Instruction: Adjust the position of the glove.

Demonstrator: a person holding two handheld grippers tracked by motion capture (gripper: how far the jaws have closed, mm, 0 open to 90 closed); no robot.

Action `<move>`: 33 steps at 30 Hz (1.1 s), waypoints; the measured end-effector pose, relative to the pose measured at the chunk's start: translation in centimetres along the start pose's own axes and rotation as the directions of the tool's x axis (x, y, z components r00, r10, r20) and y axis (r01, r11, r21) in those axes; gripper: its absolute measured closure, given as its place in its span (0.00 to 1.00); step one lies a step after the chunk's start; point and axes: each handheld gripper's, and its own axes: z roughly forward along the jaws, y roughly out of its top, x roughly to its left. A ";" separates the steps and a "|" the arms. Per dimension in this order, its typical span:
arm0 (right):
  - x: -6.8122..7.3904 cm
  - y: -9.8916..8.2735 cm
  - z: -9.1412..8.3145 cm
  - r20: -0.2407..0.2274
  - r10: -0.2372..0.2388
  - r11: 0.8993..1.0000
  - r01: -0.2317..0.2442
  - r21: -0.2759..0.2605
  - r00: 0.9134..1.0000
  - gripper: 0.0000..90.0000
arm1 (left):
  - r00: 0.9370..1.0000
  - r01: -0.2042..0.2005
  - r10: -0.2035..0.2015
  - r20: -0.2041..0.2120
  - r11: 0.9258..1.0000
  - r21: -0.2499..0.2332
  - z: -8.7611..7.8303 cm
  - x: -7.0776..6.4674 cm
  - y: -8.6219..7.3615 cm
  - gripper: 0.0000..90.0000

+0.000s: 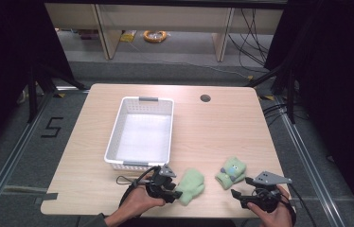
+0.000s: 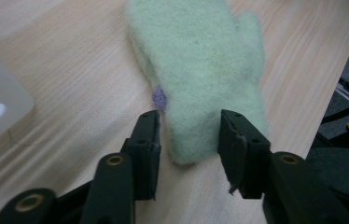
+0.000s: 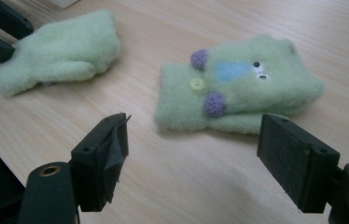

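Two grippers sit low at the table's near edge: left gripper point(image 1: 177, 188) jaws straddling the plain mitten point(image 1: 191, 186), right gripper point(image 1: 239, 187) jaws apart.

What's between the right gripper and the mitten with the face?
Nothing: bare table separates the open right gripper from the face mitten in the right gripper view. The high view agrees: a small bare gap.
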 end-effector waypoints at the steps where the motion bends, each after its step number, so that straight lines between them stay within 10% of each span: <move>1: 0.0 0.1 0.0 0.003 -0.003 1.000 0.003 -0.001 1.000 0.29 | 0.999 0.036 -0.035 0.007 0.999 -0.029 0.3 -0.2 0.0 0.72; 13: 1.7 1.0 0.2 -0.092 -0.061 0.998 0.062 0.003 0.994 0.49 | 0.998 -0.064 0.064 -0.014 0.998 -0.005 -0.2 0.6 0.7 0.89; 21: 1.5 0.9 0.4 -0.106 -0.091 0.996 0.092 0.011 0.990 0.51 | 0.979 -0.194 0.191 0.066 0.980 0.041 -0.7 1.4 1.1 0.90; 23: 1.8 0.8 0.4 -0.125 -0.039 0.999 0.042 0.028 0.991 0.51 | 0.969 -0.239 0.235 0.074 0.970 0.042 -0.7 1.5 1.2 0.90; 33: 1.6 0.7 0.5 -0.115 -0.054 0.998 0.058 0.032 0.992 0.49 | 0.962 -0.259 0.255 0.095 0.965 0.030 -0.4 0.4 1.1 0.89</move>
